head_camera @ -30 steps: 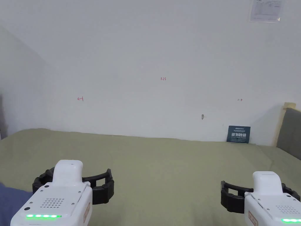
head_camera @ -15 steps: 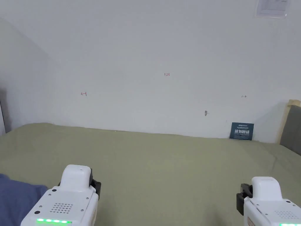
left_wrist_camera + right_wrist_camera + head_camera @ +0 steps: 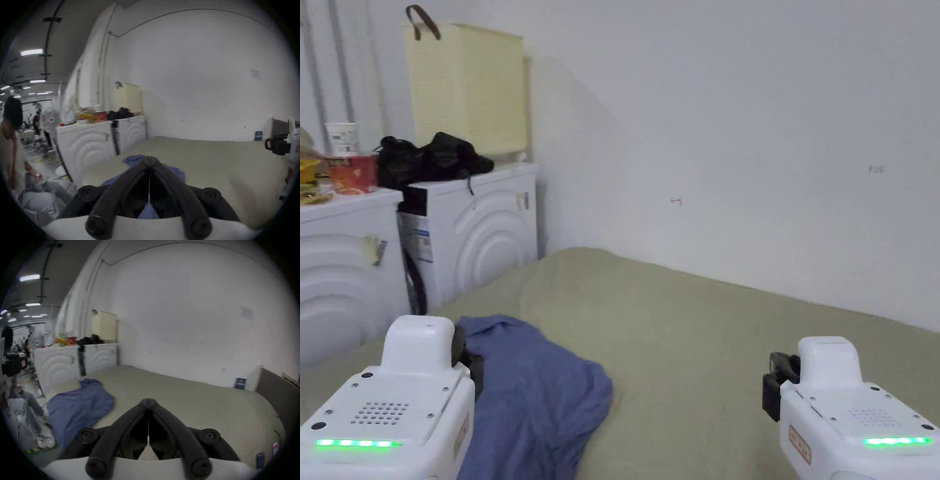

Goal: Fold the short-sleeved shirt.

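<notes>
Where the olive-green bed [image 3: 706, 337] runs toward the two white washing machines [image 3: 469, 237], the short-sleeved shirt [image 3: 544, 394] lies in a loose, crumpled heap near the bed's left edge. It is blue, unfolded, with soft folds running through it and one end bunched up toward the machines. The left tongs [image 3: 149, 160] hang just above the shirt, their two black jaws pressed together tip to tip, with blue cloth showing beneath them but nothing pinched between them. The right tongs [image 3: 149, 400] are held over bare bedding, well apart from the shirt, their jaws likewise pressed together and holding nothing. In the head view both white housings sit low, level and pointing forward, each with a green light strip.
</notes>
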The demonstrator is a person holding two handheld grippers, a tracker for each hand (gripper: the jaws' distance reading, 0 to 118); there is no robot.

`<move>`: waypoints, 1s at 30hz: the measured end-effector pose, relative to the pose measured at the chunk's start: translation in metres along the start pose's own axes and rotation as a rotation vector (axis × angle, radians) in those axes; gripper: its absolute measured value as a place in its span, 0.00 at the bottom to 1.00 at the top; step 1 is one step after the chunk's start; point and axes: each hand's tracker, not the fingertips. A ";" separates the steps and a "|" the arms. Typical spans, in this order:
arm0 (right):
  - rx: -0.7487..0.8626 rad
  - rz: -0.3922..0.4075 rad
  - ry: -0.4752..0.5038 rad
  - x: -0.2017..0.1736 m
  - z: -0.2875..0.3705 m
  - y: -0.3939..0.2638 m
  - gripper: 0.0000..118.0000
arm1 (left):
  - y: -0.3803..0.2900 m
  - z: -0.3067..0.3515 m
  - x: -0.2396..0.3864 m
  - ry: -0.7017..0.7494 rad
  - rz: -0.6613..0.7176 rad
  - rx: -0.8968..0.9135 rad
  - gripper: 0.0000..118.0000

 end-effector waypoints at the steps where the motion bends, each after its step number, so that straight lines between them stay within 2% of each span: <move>1: -0.003 0.010 0.037 -0.014 -0.007 0.000 0.00 | -0.003 0.005 -0.015 0.032 0.007 -0.013 0.01; 4: -0.027 0.021 0.110 -0.041 -0.022 -0.002 0.00 | -0.012 0.011 -0.039 0.061 0.007 -0.055 0.01; 10: -0.045 0.028 0.136 -0.056 -0.040 -0.008 0.00 | -0.022 -0.015 -0.048 0.055 0.028 -0.112 0.01; 14: -0.058 0.034 0.114 -0.055 -0.058 -0.008 0.00 | -0.010 -0.072 -0.041 -0.054 0.074 -0.190 0.01; 18: -0.067 0.014 0.086 -0.054 -0.084 -0.007 0.00 | 0.013 -0.154 -0.026 -0.101 -0.040 -0.249 0.01; 20: -0.069 0.009 0.073 -0.057 -0.098 -0.008 0.00 | 0.024 -0.204 -0.019 -0.159 -0.043 -0.372 0.01; 24: -0.087 0.005 0.069 -0.066 -0.132 -0.016 0.00 | 0.028 -0.327 0.016 -0.206 -0.295 -0.723 0.01; 26: -0.105 0.015 0.063 -0.072 -0.150 -0.022 0.00 | 0.013 -0.379 0.029 -0.259 -0.250 -0.916 0.00; 28: -0.117 0.002 0.072 -0.077 -0.164 -0.030 0.00 | -0.008 -0.395 0.050 -0.345 -0.157 -1.108 0.00; 30: -0.129 -0.009 0.075 -0.079 -0.174 -0.039 0.00 | -0.032 -0.418 0.062 -0.392 -0.125 -1.211 0.00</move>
